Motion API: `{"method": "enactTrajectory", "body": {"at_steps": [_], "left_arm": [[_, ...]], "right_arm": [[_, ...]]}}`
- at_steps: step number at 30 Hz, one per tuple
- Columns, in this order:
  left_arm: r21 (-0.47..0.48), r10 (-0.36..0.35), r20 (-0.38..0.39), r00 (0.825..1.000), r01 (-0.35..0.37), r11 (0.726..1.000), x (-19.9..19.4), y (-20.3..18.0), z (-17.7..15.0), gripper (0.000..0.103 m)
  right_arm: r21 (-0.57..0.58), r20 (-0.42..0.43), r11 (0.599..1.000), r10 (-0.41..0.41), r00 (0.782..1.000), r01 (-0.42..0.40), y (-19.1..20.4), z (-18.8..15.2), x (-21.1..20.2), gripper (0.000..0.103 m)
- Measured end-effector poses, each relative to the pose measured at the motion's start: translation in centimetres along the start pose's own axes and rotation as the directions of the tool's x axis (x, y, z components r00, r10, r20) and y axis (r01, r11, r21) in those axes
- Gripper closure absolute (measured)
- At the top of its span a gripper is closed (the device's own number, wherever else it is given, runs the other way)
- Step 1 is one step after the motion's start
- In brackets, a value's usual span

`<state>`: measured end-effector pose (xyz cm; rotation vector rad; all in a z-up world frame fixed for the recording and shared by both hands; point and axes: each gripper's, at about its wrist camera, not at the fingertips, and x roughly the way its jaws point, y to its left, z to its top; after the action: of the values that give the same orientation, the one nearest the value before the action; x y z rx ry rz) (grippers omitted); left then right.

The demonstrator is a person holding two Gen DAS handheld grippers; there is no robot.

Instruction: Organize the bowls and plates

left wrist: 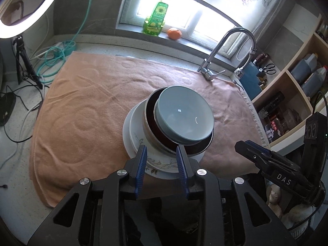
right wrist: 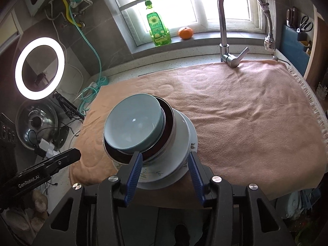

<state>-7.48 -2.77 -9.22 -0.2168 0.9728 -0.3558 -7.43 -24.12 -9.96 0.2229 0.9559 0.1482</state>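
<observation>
A stack of dishes stands on a peach towel [left wrist: 92,102] [right wrist: 246,112]. On top is a grey-blue bowl [left wrist: 184,114] [right wrist: 133,123], nested in a steel bowl [left wrist: 151,121] [right wrist: 169,123] with a dark inside. Beneath them are white plates [left wrist: 135,127] [right wrist: 182,135], and the lowest plate [left wrist: 162,164] [right wrist: 151,174] has a leaf pattern. My left gripper [left wrist: 162,151] is open at the stack's near edge, its blue pads on either side of the plate rim without pressing on it. My right gripper [right wrist: 165,155] is open likewise, straddling the near rim from the other side.
A tall faucet [left wrist: 225,47] [right wrist: 223,20] rises at the towel's far edge. A green soap bottle [left wrist: 156,16] and an orange [left wrist: 174,33] sit on the window sill. Cables [left wrist: 55,59], a ring light [right wrist: 40,67] and a pot lid [right wrist: 37,127] are left; shelves [left wrist: 297,86] are right.
</observation>
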Motion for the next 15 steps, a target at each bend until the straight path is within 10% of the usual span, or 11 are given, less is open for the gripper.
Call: {"method": "enactTrajectory", "body": {"at_steps": [15], "left_arm": [[0.074,0.152,0.074,0.986,-0.157,0.985,-1.7,-0.9,-1.0,0.047]], "right_arm": [[-0.030,0.045,0.998,-0.045,0.998,0.047,2.1,-1.1,-1.4,0.047]]}}
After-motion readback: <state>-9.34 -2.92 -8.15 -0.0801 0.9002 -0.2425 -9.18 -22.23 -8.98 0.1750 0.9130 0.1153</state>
